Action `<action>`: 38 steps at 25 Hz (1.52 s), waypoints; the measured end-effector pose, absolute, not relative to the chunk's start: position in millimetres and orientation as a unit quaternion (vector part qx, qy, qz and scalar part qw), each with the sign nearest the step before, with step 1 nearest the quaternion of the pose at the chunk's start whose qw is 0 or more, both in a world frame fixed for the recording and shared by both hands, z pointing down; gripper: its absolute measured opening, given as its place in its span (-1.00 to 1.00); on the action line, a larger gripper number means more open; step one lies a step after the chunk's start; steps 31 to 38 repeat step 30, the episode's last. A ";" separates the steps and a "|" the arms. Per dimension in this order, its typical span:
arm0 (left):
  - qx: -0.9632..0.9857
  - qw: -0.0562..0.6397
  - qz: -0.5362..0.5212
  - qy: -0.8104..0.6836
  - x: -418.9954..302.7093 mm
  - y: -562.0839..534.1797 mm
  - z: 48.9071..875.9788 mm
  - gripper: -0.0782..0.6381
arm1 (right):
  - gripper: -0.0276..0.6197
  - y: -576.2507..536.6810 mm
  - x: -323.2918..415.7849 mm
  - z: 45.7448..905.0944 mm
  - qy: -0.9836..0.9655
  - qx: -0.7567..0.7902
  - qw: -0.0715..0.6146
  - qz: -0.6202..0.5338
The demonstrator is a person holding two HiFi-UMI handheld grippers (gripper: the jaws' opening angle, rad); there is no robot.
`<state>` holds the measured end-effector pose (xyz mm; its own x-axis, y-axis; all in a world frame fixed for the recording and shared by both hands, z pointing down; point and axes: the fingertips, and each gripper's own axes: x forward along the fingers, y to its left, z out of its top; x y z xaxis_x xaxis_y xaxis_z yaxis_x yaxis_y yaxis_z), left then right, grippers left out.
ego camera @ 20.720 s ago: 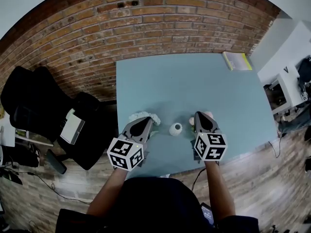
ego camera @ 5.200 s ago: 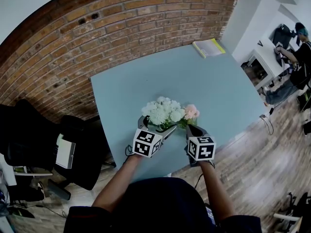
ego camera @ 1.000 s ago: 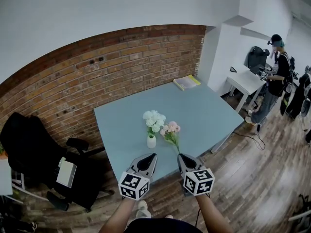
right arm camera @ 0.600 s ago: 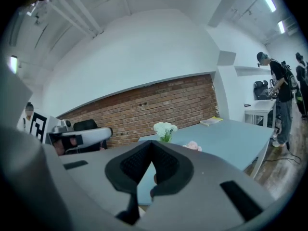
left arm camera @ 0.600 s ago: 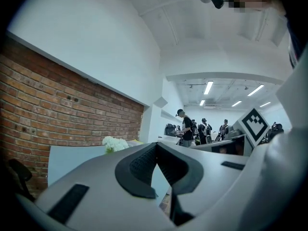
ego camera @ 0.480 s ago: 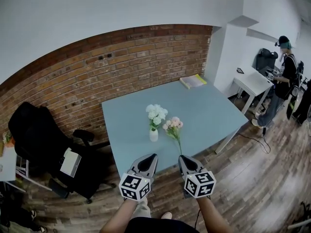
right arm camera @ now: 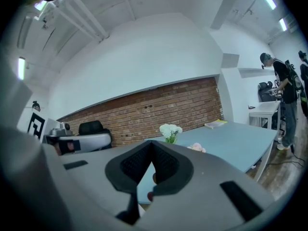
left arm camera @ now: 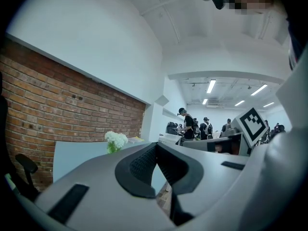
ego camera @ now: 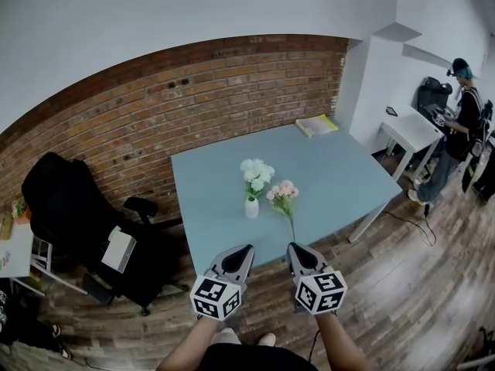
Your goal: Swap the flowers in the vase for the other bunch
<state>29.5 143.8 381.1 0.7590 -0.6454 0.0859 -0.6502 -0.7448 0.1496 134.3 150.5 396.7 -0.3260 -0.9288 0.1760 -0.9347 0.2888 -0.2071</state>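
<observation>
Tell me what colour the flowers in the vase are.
White. The flowers in the vase show best in the head view.

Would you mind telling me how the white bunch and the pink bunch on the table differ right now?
The white bunch has white blooms, while the pink bunch has pale pink ones. The white bunch stands upright in the vase. The pink bunch lies flat beside the vase, with its stem toward the near edge. Both are on the table, and neither is held.
</observation>
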 end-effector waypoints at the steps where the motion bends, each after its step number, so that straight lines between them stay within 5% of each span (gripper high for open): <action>1: 0.934 0.084 0.013 -0.346 29.1 143.6 379.6 -0.76 | -0.88 150.0 133.7 395.2 -0.803 0.582 0.012 0.133; 38: 0.946 0.076 0.016 -0.316 -11.7 114.1 363.9 -0.76 | -0.88 123.6 87.5 373.0 -0.789 0.601 -0.019 0.124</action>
